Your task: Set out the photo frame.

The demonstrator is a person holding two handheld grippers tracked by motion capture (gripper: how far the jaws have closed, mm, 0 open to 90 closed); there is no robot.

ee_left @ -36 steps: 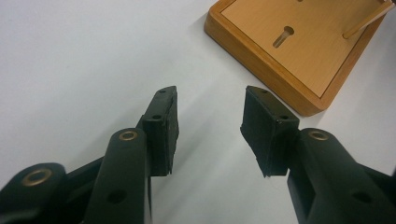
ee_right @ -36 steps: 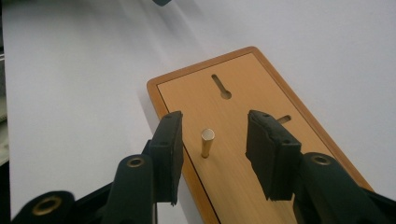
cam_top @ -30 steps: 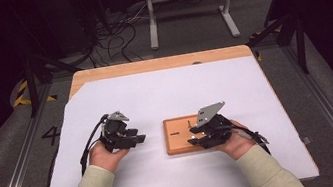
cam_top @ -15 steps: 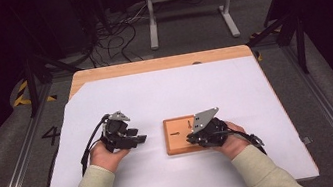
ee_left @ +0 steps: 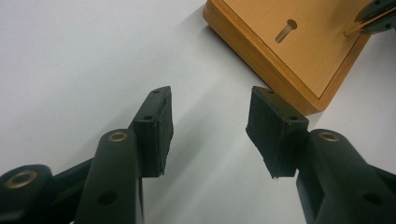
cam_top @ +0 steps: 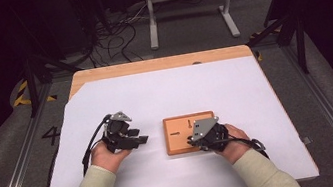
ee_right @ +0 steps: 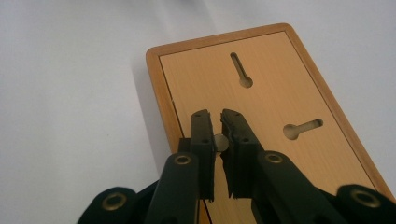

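The right gripper (ee_right: pixel 220 135), low in the middle of its own view, had just been closing; its jaws stood narrow, pinching a small metal peg (ee_right: pixel 221 142) over the near edge of the wooden board (cam_top: pixel 182 144). The step looked like gripping the peg; the next move probably called for carrying it to a keyhole slot (ee_right: pixel 242 71). The left gripper (cam_top: pixel 142 139), left of centre in the high view, had just been opening its empty jaws over the white table (cam_top: pixel 164 94). The high view hid the peg behind the gripper.
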